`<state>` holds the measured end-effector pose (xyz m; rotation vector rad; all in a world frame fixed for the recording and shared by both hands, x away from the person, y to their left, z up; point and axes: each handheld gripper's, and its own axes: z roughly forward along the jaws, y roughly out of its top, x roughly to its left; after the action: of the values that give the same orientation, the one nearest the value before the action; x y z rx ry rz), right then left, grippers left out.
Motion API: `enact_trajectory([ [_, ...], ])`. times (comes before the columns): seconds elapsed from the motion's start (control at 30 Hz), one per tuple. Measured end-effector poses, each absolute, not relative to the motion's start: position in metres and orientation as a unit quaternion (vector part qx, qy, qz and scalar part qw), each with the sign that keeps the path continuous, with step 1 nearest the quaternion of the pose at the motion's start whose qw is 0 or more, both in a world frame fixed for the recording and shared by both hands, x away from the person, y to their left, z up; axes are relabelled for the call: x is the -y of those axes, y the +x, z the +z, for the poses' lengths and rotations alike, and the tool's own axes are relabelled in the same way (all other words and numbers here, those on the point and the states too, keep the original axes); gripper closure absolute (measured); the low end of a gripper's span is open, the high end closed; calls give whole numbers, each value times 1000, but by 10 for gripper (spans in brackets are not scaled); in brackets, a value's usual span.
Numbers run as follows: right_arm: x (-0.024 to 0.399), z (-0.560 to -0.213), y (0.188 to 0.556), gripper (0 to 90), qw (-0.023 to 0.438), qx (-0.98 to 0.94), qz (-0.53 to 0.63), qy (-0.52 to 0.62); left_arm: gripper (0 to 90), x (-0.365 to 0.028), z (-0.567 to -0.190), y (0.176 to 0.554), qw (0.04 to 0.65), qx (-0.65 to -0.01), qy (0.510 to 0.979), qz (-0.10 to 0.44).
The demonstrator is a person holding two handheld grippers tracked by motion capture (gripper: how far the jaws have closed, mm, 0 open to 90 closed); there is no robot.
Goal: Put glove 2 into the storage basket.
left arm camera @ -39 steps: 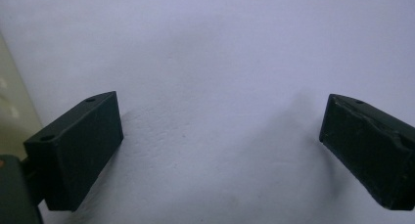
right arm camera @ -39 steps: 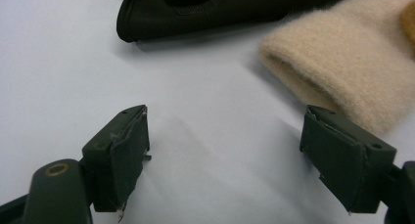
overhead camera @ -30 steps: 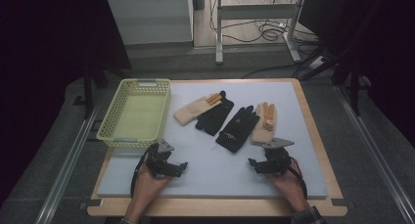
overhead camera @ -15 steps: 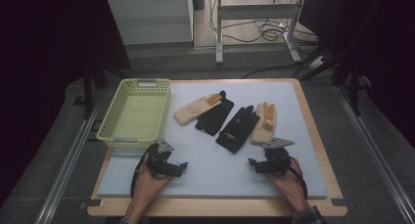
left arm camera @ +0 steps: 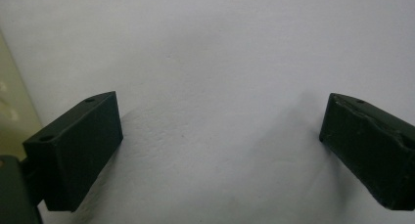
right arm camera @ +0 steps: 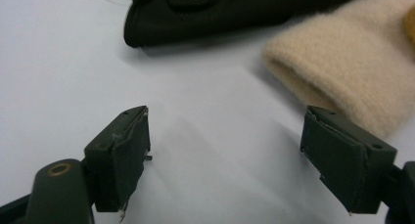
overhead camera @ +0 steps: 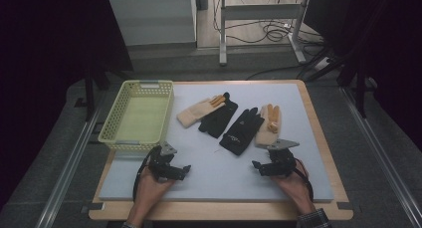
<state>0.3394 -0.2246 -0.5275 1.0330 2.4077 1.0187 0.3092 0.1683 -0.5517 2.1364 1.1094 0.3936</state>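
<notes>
— What's around the surface (overhead camera: 318,138) right now?
— Grey floor (overhead camera: 378,153) on every side, with metal rails (overhead camera: 64,173) running along left and right.
— And at the far end?
— A pale cabinet (overhead camera: 152,20) on the left, a metal frame (overhead camera: 259,26) beside it, and black cables (overhead camera: 271,34) coiled on the lit floor.
— The edges?
— Dark, deep shadow left and right.
</notes>
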Motion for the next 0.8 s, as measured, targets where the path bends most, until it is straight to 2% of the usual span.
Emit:
enact_trajectory([
  [0.27, 219, -516, 343, 225, 146, -840, 374, 365, 23, -168, -552, 309, 344, -427, 822, 152],
  [0.37, 212, -512, 347, 275, 145, -839, 380, 360, 23, -168, -552, 309, 344, -427, 822, 152],
  [0.43, 202, -507, 352, 360, 149, -845, 378, 347, 24, -168, -552, 309, 344, -427, 822, 151],
  [0.47, 202, -507, 352, 360, 149, -845, 378, 347, 23, -168, -552, 309, 344, -427, 822, 151],
  [0.5, 194, -504, 357, 417, 145, -849, 377, 341, 23, -168, -552, 309, 344, -427, 822, 151],
  [0.63, 178, -498, 372, 506, 137, -850, 382, 334, 23, -168, -552, 309, 344, -427, 822, 151],
  [0.8, 156, -496, 390, 523, 132, -854, 382, 327, 23, -169, -552, 309, 344, -427, 822, 151],
])
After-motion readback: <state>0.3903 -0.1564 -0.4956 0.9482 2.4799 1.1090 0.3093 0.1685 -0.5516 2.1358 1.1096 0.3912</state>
